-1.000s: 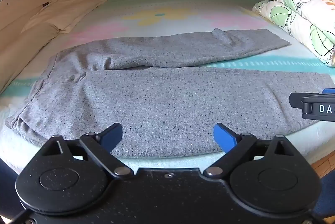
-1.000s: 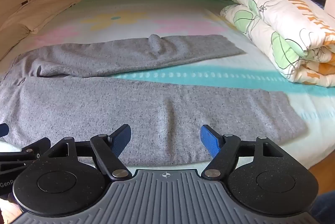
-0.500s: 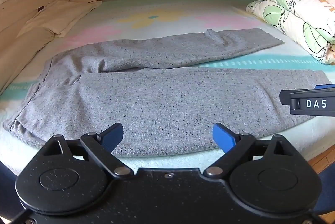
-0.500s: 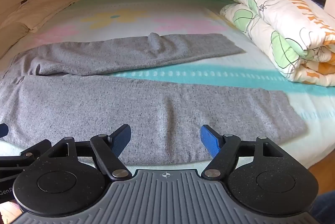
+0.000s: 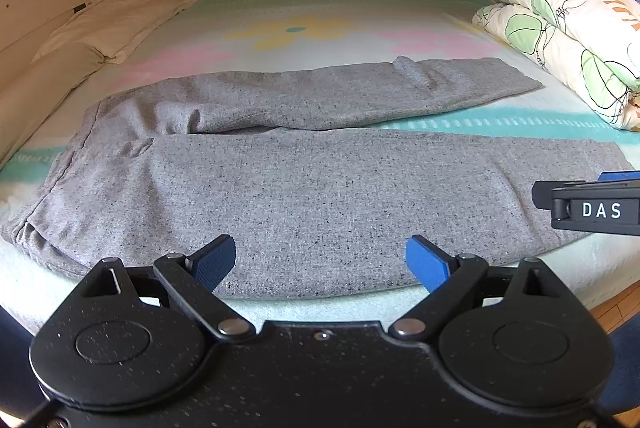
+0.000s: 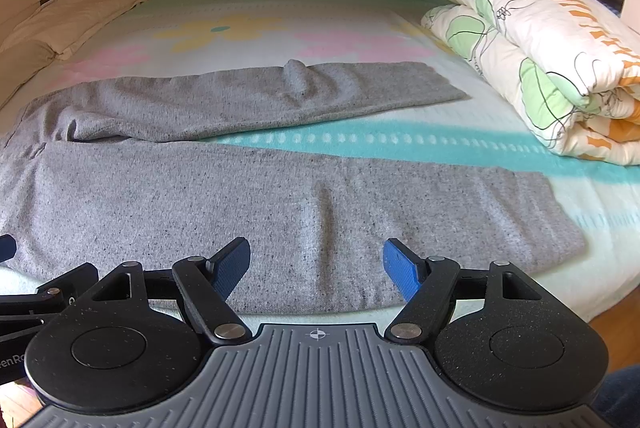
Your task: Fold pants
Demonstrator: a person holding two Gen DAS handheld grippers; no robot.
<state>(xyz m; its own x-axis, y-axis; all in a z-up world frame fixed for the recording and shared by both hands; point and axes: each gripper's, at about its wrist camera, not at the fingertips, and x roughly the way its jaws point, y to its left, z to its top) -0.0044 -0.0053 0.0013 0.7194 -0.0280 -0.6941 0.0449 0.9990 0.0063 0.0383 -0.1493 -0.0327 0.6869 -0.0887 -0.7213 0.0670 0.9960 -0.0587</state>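
- Compared with a second ago, the left wrist view has drawn back and swung slightly left: more of the waistband end shows at the lower left, and the right gripper's body, marked "DAS", sits lower at the right edge; the pants themselves have not shifted.
- Left wrist view: the grey pants (image 5: 312, 184) lie flat on the bed (image 5: 304, 12), waistband to the left, the two legs running rightward and splayed apart, so the first fold has not yet been made.
- The left gripper (image 5: 320, 260) hovers at the near hem line with its blue pads spread wide and nothing between them. The near leg's edge lies just beyond the pads, not touching them as far as I can tell.
- That spread looks like readiness to pinch the near edge, probably to carry this leg over onto the far one.
- Right wrist view: the right gripper (image 6: 316, 268) is likewise wide apart and empty, poised over the near leg (image 6: 320, 204) toward its cuff end.
- The far leg (image 6: 256, 100) lies beyond it, near the folded floral quilt (image 6: 540, 60) but apart from it.
- A small raised crease runs across the near leg just ahead of the pads.
- Both grippers sit along the same near edge, left nearer the waist and right nearer the cuff, which suits lifting the leg evenly.
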